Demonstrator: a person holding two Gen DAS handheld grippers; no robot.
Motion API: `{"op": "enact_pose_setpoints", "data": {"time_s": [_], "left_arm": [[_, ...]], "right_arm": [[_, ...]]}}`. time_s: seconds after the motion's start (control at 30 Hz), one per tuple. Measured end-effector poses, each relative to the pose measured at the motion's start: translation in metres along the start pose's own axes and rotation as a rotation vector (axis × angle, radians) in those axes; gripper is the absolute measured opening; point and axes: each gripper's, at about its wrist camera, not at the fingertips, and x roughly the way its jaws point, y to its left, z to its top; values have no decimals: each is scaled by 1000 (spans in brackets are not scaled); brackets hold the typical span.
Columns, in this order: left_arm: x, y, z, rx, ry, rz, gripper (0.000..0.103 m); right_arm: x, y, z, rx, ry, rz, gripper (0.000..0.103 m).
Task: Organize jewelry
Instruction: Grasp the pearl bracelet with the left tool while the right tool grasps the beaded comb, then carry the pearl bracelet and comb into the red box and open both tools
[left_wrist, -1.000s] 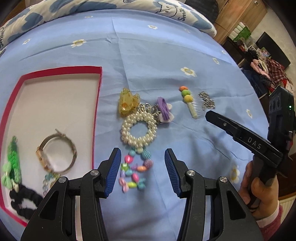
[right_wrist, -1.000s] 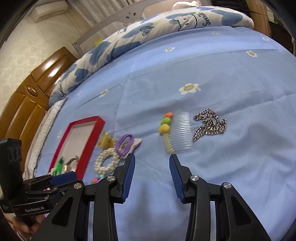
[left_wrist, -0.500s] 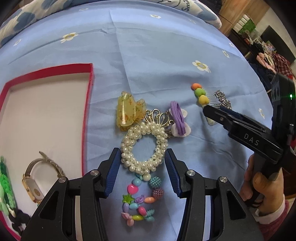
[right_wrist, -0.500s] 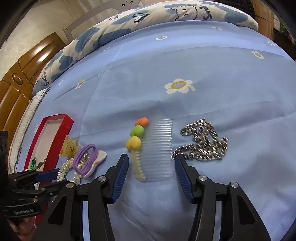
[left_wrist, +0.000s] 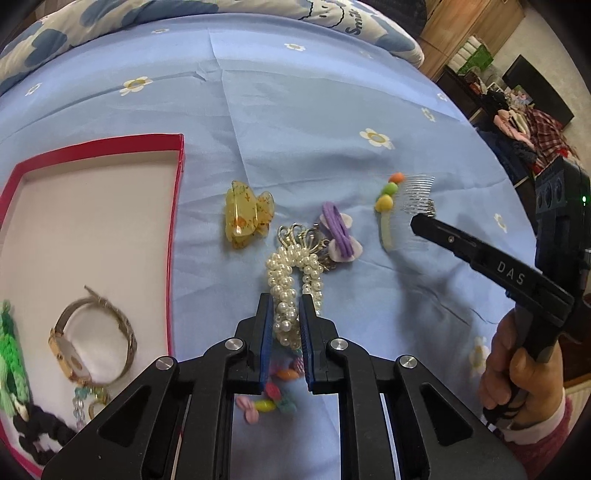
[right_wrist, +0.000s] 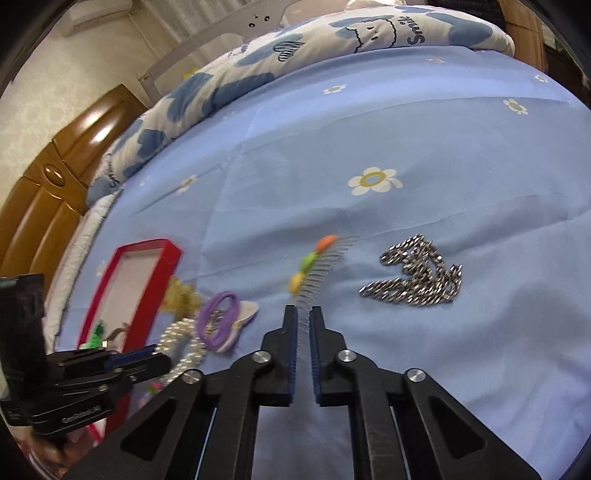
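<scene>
The right gripper (right_wrist: 303, 314) has just been closing and now pinches the near end of the comb (right_wrist: 314, 269), which stands tilted on edge on the blue sheet (right_wrist: 406, 129). A silver chain (right_wrist: 413, 273) lies just right of the comb. To the left sit a purple hair tie (right_wrist: 218, 319), a pearl bracelet (right_wrist: 181, 343), a yellow clip (right_wrist: 181, 295) and the red box (right_wrist: 166, 254). The left gripper (right_wrist: 162, 360) holds the pearl bracelet at lower left.
</scene>
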Motion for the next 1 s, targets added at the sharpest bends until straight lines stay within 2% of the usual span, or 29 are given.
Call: {"op": "enact_pose_setpoints", "data": {"time_s": [0.57,1.0], "left_arm": [[-71,4,-30,-31,-114,-51,12],[-115,27,-40,-85,-203,-38,12]], "right_arm": [[-36,33,-38,74,-12,162,1],[-51,84,-48,4,-27,228,1]]}}
